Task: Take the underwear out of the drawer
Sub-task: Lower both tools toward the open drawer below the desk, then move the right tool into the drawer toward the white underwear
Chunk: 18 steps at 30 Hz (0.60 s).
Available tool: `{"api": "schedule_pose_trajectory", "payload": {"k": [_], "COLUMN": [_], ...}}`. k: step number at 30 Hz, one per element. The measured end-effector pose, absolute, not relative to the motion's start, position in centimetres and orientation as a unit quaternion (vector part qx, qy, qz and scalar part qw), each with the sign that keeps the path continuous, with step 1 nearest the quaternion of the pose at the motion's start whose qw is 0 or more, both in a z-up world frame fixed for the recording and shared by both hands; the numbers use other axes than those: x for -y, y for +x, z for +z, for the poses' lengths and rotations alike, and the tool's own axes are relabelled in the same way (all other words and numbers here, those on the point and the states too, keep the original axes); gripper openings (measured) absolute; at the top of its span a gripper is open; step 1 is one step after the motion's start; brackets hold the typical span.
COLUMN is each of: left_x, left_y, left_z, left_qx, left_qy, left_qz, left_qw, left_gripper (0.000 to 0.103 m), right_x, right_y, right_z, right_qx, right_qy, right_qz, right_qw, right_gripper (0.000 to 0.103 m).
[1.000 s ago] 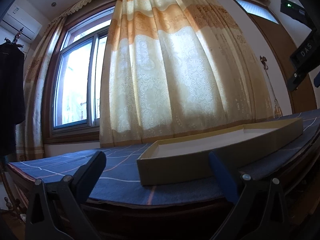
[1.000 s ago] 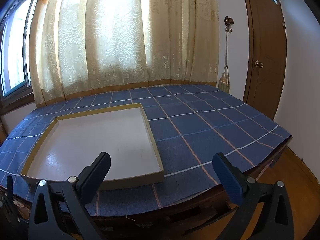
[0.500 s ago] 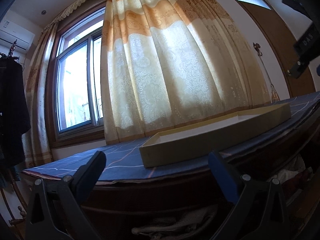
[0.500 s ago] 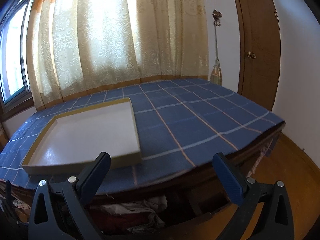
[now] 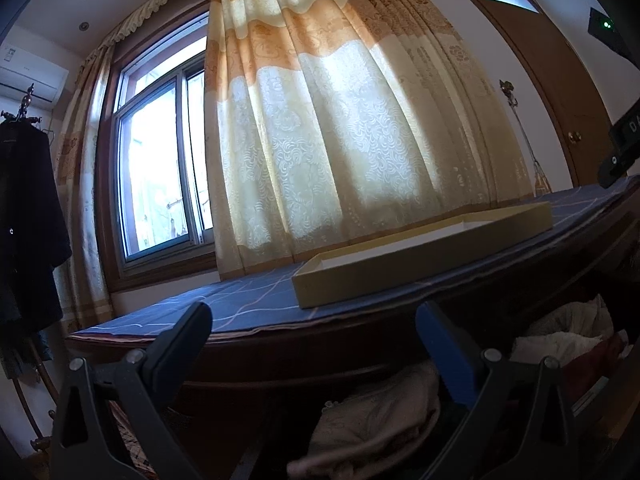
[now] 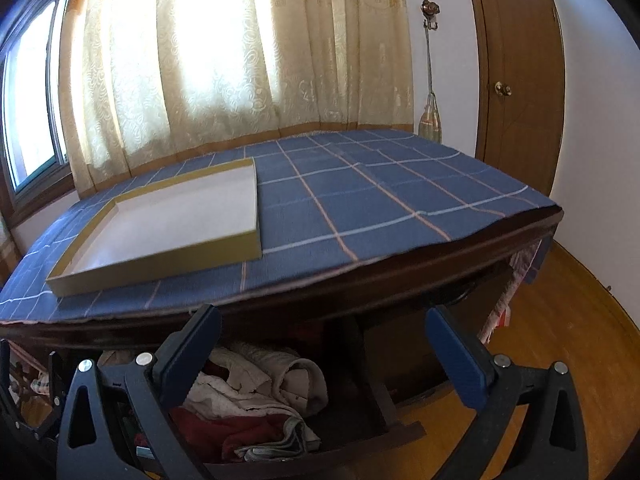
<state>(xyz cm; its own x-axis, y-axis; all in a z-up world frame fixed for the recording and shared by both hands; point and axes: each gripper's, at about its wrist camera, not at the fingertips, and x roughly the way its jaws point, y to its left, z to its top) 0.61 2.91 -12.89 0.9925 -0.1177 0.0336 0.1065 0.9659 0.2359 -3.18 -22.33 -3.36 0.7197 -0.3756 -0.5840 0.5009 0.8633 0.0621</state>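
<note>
— So where is the underwear?

— Down in the open drawer under the bench's front edge, beneath the blue checked cloth. It lies in a loose heap: pale crumpled garments on top, something dark red below them, a folded grey piece toward the drawer's front. Which of these counts as underwear I cannot tell from here.

— And the grippers?

— Both spread wide, holding nothing. The right gripper hovers just above the heap; the left gripper sits lower beside it, facing another pale bundle in the shadow under the bench edge.

— How will the cloth behave?

— Light and limp, I'd judge. No risk of breakage, but it will sag, and neighbours tangled with it may trail along. Best to pinch a raised fold of the topmost pale piece, not a flat patch, and close the fingers fully on it.

— Anything on the bench?

— Only a shallow cardboard tray near its front left corner, empty.
</note>
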Motion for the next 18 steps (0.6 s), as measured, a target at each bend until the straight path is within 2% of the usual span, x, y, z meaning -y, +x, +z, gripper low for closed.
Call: {"api": "schedule_pose_trajectory", "payload": {"k": [18], "left_x": [-4.1], "left_y": [-4.1], "left_z": [-12.8], "left_qx": [-0.018], "left_qy": [0.14], "left_qz": [-0.078], "left_qw": [0.987], "left_gripper": [0.103], "right_x": [21.9], "right_y": [-7.4], "right_z": [-5.0], "right_qx": [-0.318], "right_qy": [0.137], "right_qz": [-0.212], "right_qw": [0.914], "right_gripper": [0.102]}}
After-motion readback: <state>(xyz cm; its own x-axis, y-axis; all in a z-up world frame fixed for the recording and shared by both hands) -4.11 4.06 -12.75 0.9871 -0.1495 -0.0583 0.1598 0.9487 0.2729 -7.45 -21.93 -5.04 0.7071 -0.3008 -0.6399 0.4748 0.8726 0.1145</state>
